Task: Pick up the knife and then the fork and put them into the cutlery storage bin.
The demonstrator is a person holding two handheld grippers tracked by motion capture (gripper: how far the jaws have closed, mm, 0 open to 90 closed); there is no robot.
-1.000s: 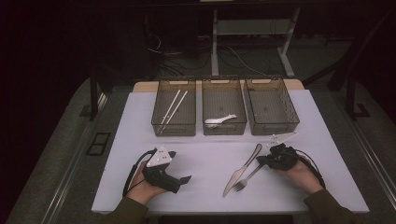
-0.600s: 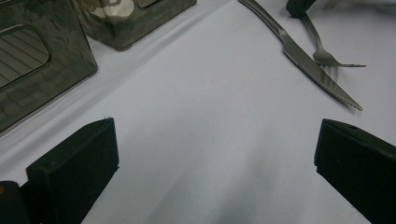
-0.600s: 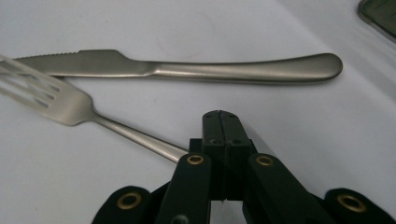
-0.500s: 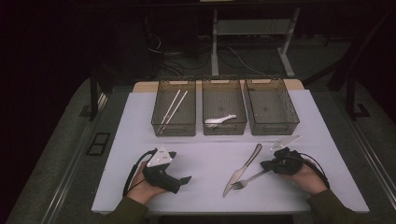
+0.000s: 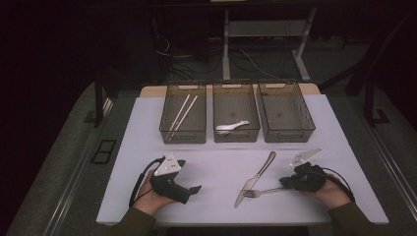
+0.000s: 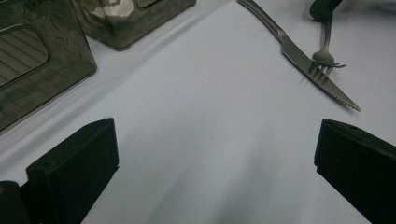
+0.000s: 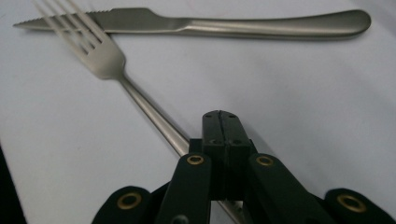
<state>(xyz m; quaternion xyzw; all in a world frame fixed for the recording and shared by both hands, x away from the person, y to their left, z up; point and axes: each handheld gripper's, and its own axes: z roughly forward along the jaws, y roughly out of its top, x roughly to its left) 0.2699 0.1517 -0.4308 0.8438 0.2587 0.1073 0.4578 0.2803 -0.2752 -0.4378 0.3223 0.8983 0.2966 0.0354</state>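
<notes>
High view, three bins (image 5: 234, 118) behind knife (image 5: 255, 178), fork (image 5: 263, 191)

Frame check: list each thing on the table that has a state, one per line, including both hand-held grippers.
Left hand-held gripper: open, holding nothing, low over the table.
Right hand-held gripper: shut on the fork handle.
Fork: tines across the knife blade.
Knife: flat on the table.
Left bin: holds two chopsticks.
Middle bin: holds a white spoon.
Right bin: empty.
</notes>
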